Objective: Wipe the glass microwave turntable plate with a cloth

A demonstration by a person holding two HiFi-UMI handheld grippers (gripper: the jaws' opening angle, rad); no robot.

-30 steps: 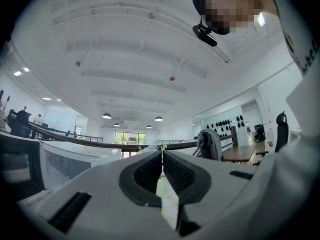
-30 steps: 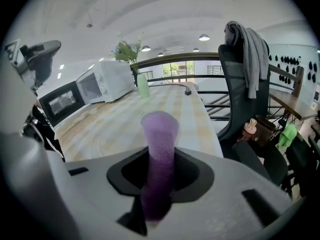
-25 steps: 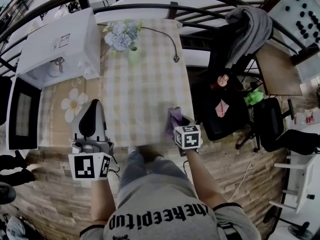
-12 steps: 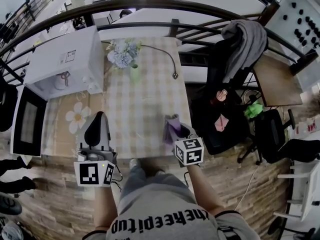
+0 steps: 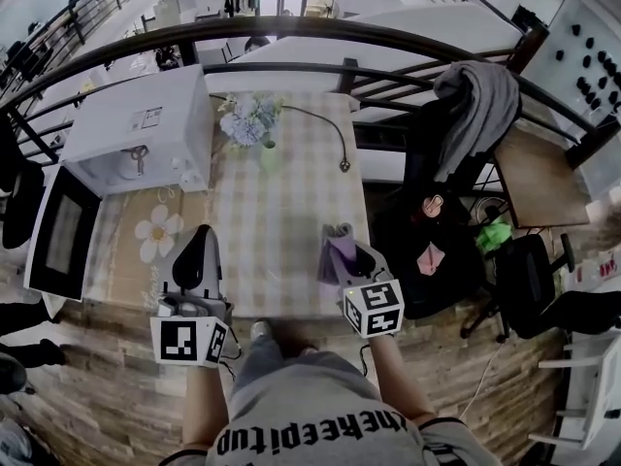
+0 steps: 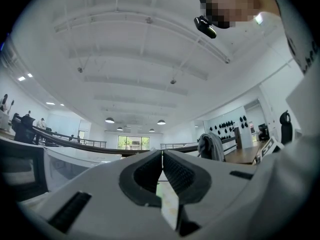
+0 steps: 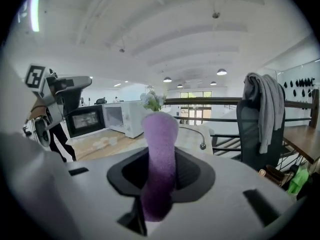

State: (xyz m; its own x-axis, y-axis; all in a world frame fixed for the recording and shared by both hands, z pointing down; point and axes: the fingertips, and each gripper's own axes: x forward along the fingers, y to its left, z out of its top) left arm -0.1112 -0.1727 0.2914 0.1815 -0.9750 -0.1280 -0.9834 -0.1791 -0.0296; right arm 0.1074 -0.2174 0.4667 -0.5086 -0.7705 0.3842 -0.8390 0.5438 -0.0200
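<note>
Gripping the purple cloth firmly, the right gripper hovers right of the open microwave; the left gripper, closed and empty, hovers nearer. The glass plate is unseen, probably inside: reach in slowly.

The right gripper has its jaws clamped on a purple cloth that stands upright between them. Beyond, a white microwave sits at left with its door open. At right, a grey garment drapes a dark chair.
</note>
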